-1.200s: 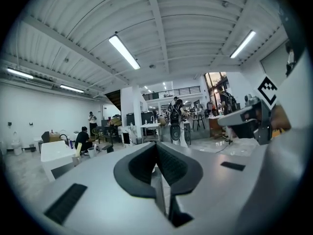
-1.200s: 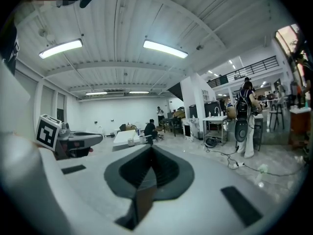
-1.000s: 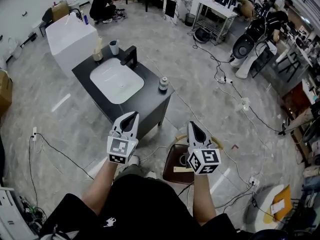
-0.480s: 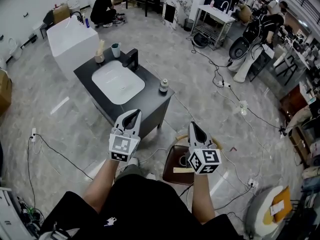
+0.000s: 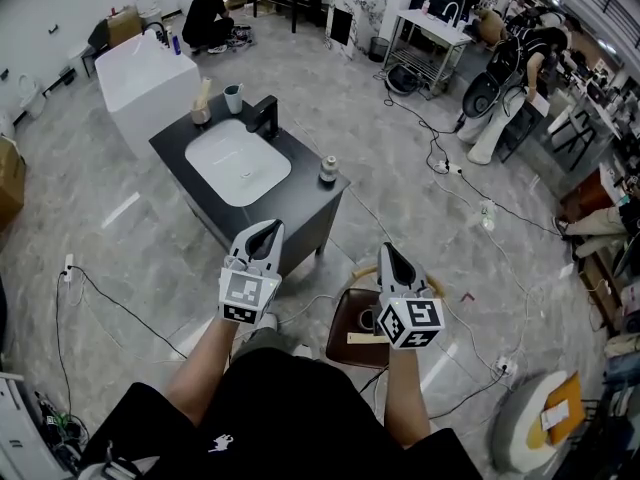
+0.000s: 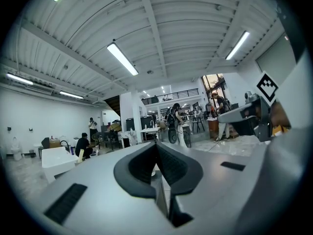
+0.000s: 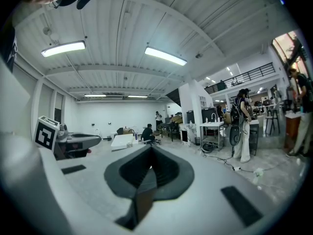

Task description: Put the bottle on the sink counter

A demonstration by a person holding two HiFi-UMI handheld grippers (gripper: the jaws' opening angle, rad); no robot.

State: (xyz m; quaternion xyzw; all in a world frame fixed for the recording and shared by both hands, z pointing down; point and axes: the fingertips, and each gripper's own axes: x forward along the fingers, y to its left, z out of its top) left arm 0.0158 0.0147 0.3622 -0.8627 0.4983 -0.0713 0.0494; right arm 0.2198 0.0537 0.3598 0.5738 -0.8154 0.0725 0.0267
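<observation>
1. Currently the small squat pale bottle with a dark top [image 5: 327,169] stands upright on the black square sink counter [image 5: 300,204], near that counter's right corner.
2. From the bottle, the white rounded basin [image 5: 238,163] set into the counter lies at 9 o'clock, close by but not touching it.
3. At the basin's 1 o'clock a black angular tap [image 5: 262,115] rises from the counter. At its 12 o'clock stands a pale cup [image 5: 233,98], with a tan upright item [image 5: 201,108] just beside it at 11 o'clock; what that item is I cannot tell.
4. The left gripper [image 5: 264,232] hangs at the bottle's 7 o'clock, well apart from it, off the counter's near edge. Its jaws are pressed together with nothing between them.
5. The right gripper [image 5: 387,255] sits at the bottle's 5 o'clock, also well apart. Its jaws meet flush as well, holding nothing.
6. Below the right gripper stands a brown round-cornered stool [image 5: 350,328] on the grey marbled floor [image 5: 160,248].
7. A white boxy freestanding unit [image 5: 145,73] stands at the counter's 10 o'clock, and a person in dark clothes [image 5: 208,13] crouches beyond it.
8. A black cable [image 5: 130,313] trails over the floor at the counter's 7 o'clock.
</observation>
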